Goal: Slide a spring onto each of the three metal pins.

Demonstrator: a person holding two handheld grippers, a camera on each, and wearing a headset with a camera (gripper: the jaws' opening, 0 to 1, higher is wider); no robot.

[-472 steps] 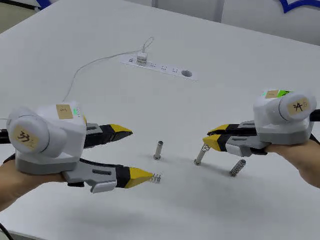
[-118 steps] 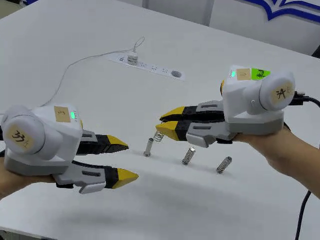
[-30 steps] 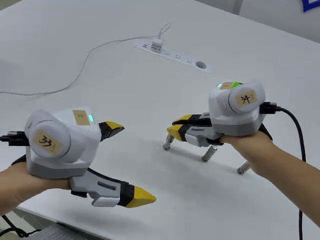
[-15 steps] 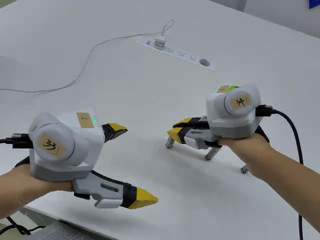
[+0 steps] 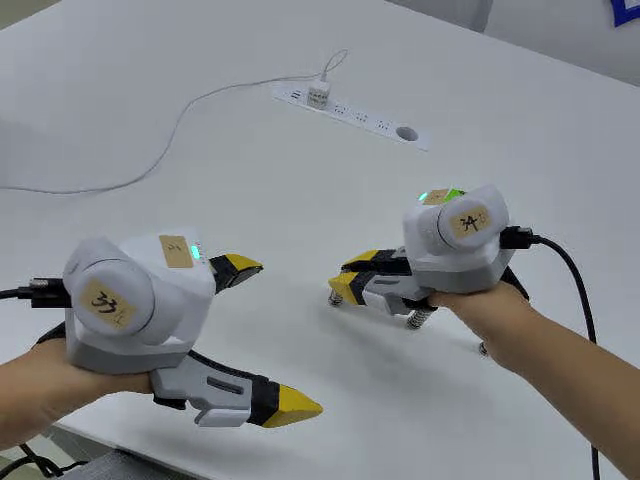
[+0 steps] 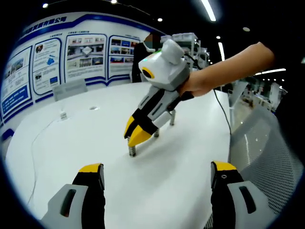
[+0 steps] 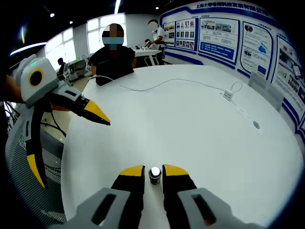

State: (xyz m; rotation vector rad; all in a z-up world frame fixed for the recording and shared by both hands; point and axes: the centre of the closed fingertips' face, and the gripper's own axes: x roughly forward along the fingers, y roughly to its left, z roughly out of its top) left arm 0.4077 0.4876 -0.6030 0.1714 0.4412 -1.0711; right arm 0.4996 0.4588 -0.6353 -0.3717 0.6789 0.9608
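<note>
My right gripper [image 5: 343, 281] is down at the table, shut on the spring of the left pin [image 5: 335, 297]. The pin's round top [image 7: 154, 173] sits tight between the yellow jaws of my right gripper [image 7: 153, 171]. A second pin wearing a spring [image 5: 419, 318] stands just behind the gripper body. A third [image 5: 483, 348] peeks out by the person's wrist. My left gripper [image 5: 270, 335] hovers open and empty at the near left, apart from the pins. From my left gripper [image 6: 157, 174], the right gripper [image 6: 138, 135] shows over the sprung pin [image 6: 132, 151].
A white power strip [image 5: 350, 115] with a plugged charger and a long white cable [image 5: 170, 140] lies at the far side. The table's near edge runs just under my left gripper [image 7: 69, 143]. A person sits beyond the table's far end.
The right gripper has sunk a little lower over the left pin and stays closed there. The left gripper stays open, drifting slightly. The head camera has shifted.
</note>
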